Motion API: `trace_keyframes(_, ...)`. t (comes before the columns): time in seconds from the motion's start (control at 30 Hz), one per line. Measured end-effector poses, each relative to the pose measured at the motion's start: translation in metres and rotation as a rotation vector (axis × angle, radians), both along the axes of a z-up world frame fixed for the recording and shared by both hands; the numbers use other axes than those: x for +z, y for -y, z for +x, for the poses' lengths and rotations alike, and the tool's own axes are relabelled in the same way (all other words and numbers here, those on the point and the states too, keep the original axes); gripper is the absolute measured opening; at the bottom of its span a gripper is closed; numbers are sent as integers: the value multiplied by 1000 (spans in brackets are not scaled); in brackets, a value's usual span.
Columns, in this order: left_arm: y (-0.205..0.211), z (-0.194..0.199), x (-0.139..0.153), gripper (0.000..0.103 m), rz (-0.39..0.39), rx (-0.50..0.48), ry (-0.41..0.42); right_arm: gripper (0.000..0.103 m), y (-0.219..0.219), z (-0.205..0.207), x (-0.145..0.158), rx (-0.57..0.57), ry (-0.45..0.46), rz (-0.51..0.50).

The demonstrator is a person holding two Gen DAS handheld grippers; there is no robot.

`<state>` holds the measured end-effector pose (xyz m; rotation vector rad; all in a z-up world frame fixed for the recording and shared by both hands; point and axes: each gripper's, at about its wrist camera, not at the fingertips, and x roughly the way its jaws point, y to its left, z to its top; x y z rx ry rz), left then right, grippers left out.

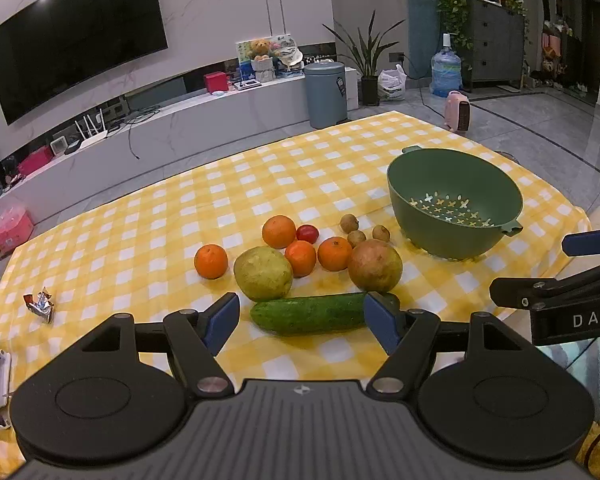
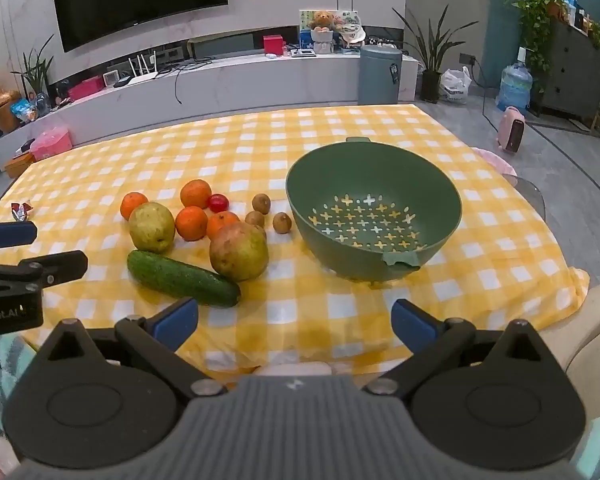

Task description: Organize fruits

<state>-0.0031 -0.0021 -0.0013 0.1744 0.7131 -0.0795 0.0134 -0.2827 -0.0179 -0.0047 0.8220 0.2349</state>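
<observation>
Fruits (image 2: 192, 222) clustered beside green colander (image 2: 374, 210), cucumber (image 1: 310, 314) nearest, possibly foil wrapper (image 1: 40, 304) aside, both hand-held grippers (image 1: 302, 322) (image 2: 294, 322) spread apart.

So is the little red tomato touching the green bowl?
Apart. In the right wrist view the red tomato sits among the oranges, and bare checked cloth plus small brown fruits lie between it and the green bowl.

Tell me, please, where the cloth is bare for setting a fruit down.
Bare cloth lies between the cucumber and the colander, and along the far side beyond the oranges. The fruit cluster is crowded. Left of it lies only a wrapper.
</observation>
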Motion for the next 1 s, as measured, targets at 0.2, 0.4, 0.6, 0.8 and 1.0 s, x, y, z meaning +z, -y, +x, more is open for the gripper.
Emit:
trace_keyframes(0.2, -2, -5, -1, 83, -4, 1, 1, 99, -2, -2, -1, 5, -2, -7)
trace_keyframes(0.4, -2, -5, -1, 83, -4, 2, 1, 99, -2, -2, 0, 0, -6, -9)
trace_keyframes(0.6, -2, -6, -1, 83, -4, 1, -1, 99, -3, -2, -1, 0, -7, -10)
trace_keyframes(0.8, -2, -9, 0, 83, -6, 4, -2, 99, -2, -2, -1, 0, -6, -10)
trace_keyframes(1.0, -2, -10, -1, 84, -6, 3, -3, 99, -2, -2, -1, 0, -8, -11)
